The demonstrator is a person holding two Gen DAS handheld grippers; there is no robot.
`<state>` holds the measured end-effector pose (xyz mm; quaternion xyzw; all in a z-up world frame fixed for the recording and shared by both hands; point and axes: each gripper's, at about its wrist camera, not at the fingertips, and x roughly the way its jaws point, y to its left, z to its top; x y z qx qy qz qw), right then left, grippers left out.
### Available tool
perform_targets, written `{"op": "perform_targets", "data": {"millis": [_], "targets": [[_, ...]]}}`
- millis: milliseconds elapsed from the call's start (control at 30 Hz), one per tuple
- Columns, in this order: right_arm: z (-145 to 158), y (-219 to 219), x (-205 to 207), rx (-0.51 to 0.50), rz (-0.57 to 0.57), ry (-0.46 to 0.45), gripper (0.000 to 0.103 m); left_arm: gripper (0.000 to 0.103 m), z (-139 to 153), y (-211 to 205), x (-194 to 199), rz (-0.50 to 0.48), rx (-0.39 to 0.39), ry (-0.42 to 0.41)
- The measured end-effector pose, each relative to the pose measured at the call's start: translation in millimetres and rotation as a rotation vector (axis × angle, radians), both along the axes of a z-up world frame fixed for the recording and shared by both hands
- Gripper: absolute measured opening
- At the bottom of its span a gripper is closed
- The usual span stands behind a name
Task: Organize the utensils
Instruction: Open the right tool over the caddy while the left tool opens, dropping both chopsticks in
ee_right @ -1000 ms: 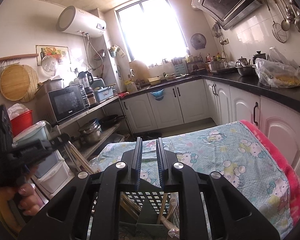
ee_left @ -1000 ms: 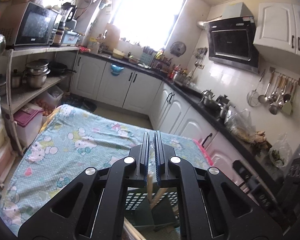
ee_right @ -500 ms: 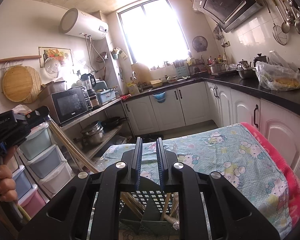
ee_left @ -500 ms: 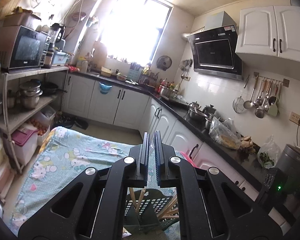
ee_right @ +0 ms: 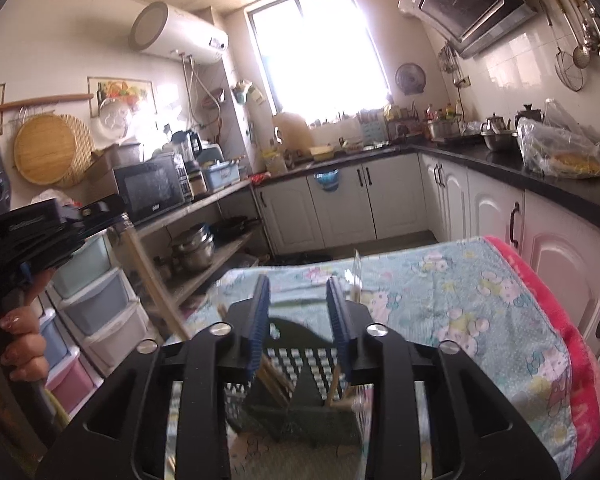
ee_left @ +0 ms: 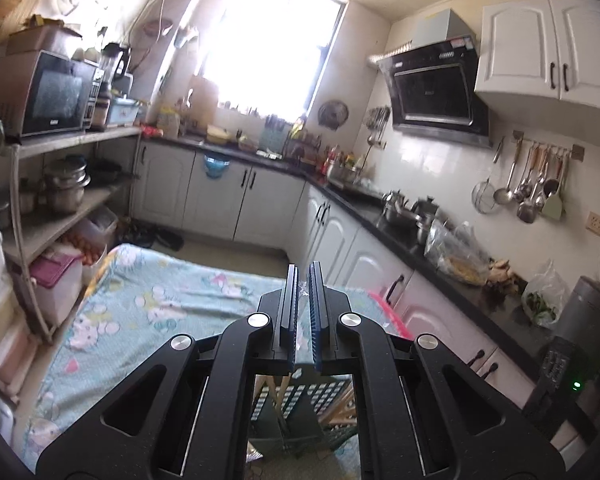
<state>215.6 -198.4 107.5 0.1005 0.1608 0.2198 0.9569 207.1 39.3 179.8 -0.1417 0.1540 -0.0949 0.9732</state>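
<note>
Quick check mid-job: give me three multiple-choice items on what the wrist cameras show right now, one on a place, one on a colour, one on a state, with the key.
1. Where is the slotted utensil basket?
A. On the black counter
B. On the cloth-covered table, below the grippers
C. On the shelf by the microwave

2. What colour are the right gripper pads?
A. Blue
B. Red
C. White

3. What is clamped in the left gripper?
A. Nothing
B. A ladle
C. A wrapped pair of chopsticks

Key: B, the basket stands on the patterned cloth; A, both pads show blue; C, the right view shows wooden sticks hanging from its closed jaws.
</note>
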Motion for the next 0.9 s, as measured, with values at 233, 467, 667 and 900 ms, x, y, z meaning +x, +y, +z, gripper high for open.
{"op": "perform_targets", "data": {"millis": [233,467,667,900], "targets": [[-15,-5,-19,-0.029,0.008,0.035,0.049,0.03,-17,-2,-3,0.017,0.011,0.046],[-32,-10,-32,-0.052,0.012,0.081,0.051,0.049,-36,1,-14,0.029,0.024,0.106],[-41,-11,-40,-0.062,0.015,0.107,0.054,0.066,-53,6,-33,0.037,0.028,0.15],[-50,-11,-46,-0.071,0.021,0.137,0.054,0.082,-76,14,-49,0.05,0.039,0.207]]}}
